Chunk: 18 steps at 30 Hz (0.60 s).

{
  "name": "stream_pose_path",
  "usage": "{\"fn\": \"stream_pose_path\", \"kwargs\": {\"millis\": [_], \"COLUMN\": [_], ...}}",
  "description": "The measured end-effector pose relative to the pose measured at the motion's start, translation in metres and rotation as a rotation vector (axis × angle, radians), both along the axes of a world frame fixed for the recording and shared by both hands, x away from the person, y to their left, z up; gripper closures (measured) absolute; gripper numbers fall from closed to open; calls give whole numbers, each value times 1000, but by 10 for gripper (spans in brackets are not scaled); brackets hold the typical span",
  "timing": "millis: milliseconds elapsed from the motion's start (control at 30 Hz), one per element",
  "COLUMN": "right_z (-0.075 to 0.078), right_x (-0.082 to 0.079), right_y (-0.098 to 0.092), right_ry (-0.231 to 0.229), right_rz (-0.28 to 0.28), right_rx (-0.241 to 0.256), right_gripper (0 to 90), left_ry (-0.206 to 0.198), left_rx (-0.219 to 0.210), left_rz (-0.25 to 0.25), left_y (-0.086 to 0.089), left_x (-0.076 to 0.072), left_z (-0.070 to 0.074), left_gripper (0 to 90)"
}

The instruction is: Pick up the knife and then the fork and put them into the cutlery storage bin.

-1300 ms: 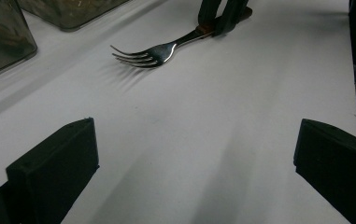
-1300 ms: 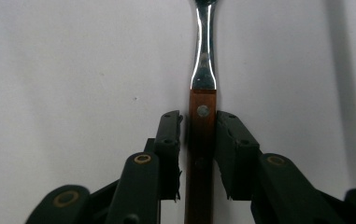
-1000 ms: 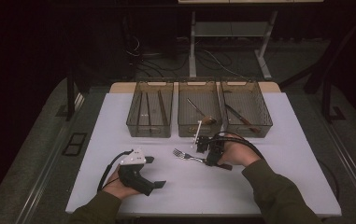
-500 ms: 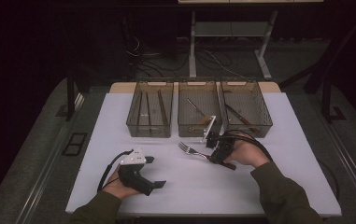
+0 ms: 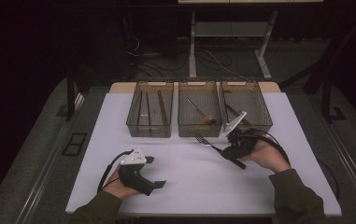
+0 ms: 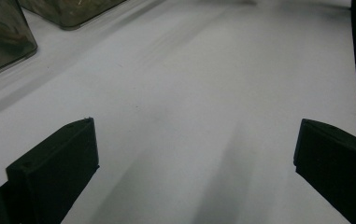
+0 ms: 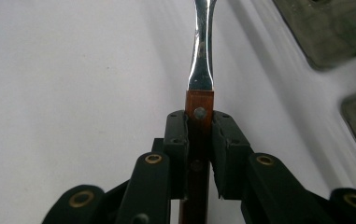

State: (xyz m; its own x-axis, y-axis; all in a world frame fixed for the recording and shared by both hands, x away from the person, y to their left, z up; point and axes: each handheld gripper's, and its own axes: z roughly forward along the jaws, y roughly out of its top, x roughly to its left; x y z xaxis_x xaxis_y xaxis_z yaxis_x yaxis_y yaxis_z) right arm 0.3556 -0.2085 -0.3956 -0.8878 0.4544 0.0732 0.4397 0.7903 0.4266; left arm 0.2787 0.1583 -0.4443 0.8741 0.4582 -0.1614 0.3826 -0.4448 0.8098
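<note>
A fork (image 5: 204,140) with a steel head and a brown wooden handle is held just above the white table, its tines pointing left toward the middle bin. My right gripper (image 5: 223,150) is shut on that handle; in the right gripper view the jaws (image 7: 199,135) clamp the wood just below the rivet, and the steel neck of the fork (image 7: 202,56) runs straight ahead. My left gripper (image 5: 156,171) rests at the front left of the table in the person's hand. Its jaws (image 6: 194,154) stand wide open with bare table between them.
Three clear plastic bins stand in a row at the back: the left bin (image 5: 148,129) holds long thin pieces, the middle bin (image 5: 189,129) a utensil with a wooden handle, the right bin (image 5: 259,125) dark utensils. The white table (image 5: 189,191) stretches between the hands.
My right gripper has carried the fork to the right and a little farther back, toward the bins. The left gripper has stayed where it was.
</note>
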Motion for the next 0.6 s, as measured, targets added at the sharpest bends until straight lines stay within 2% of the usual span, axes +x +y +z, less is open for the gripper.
{"fn": "stream_pose_path", "kwargs": {"millis": [133,300,600], "right_z": [3,6,16], "right_x": [-3,-4,-4], "right_y": [-14,-29,-53], "right_ry": [0,-4,-41], "right_rz": [-36,-67,-123], "right_rx": [56,103,214], "right_gripper": [775,775,775], "left_ry": [-2,-4,-3], "left_rx": [2,3,-3], "left_rz": [-2,-6,-5], "left_y": [0,-1,-1], "left_x": [0,-1,-1], "left_z": [1,1,1], "left_gripper": [0,0,0]}}
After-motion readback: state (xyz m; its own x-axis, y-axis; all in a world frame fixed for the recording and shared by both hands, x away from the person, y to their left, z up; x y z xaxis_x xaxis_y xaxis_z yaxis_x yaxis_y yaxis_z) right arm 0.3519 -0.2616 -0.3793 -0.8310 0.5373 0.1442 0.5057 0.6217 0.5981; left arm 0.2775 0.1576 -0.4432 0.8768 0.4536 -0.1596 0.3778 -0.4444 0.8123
